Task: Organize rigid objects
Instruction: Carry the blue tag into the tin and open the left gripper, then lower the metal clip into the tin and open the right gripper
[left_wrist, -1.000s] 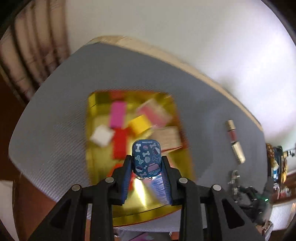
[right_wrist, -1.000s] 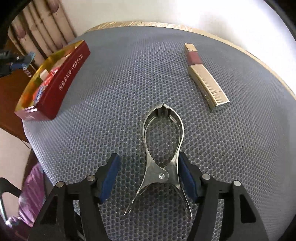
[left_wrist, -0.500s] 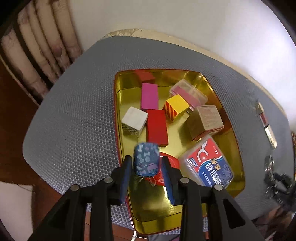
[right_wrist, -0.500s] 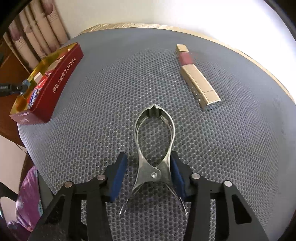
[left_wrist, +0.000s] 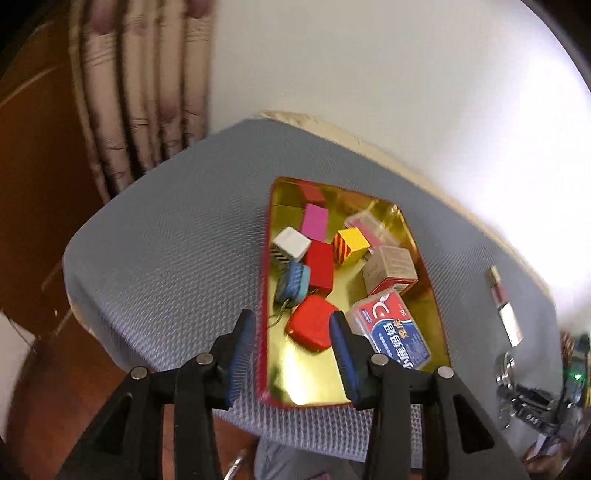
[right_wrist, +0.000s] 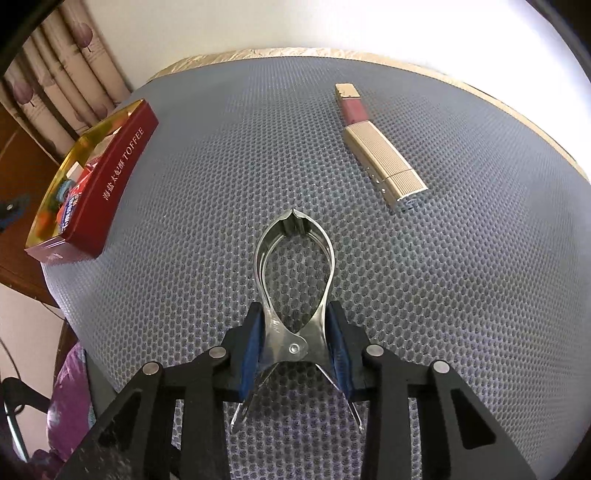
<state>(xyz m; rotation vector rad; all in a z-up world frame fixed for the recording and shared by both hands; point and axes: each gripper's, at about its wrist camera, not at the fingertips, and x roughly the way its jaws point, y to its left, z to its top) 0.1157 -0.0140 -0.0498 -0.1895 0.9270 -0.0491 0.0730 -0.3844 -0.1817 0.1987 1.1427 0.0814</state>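
A red toffee tin with a gold inside (left_wrist: 284, 391) sits on the grey mesh mat; it also shows in the right wrist view (right_wrist: 122, 162). In it lie coloured blocks, a red case (left_wrist: 312, 326), a blue-labelled clear box (left_wrist: 397, 338) and the blue patterned case (left_wrist: 293, 284) on its edge. My left gripper (left_wrist: 291, 349) is open and empty above the tin's near end. My right gripper (right_wrist: 295, 347) is shut on the silver metal clip (right_wrist: 293, 273), which lies on the mat. A gold lipstick (right_wrist: 380, 151) lies farther right.
The mat's edge and a pale table rim (right_wrist: 535, 122) run along the back by the white wall. Curtains (left_wrist: 140, 92) hang at the left. A purple cloth (right_wrist: 72, 398) lies below the table's near edge. The lipstick also shows in the left wrist view (left_wrist: 504, 302).
My left gripper has opened and let the blue patterned case fall into the tin, then drawn back. My right gripper has closed on the metal clip.
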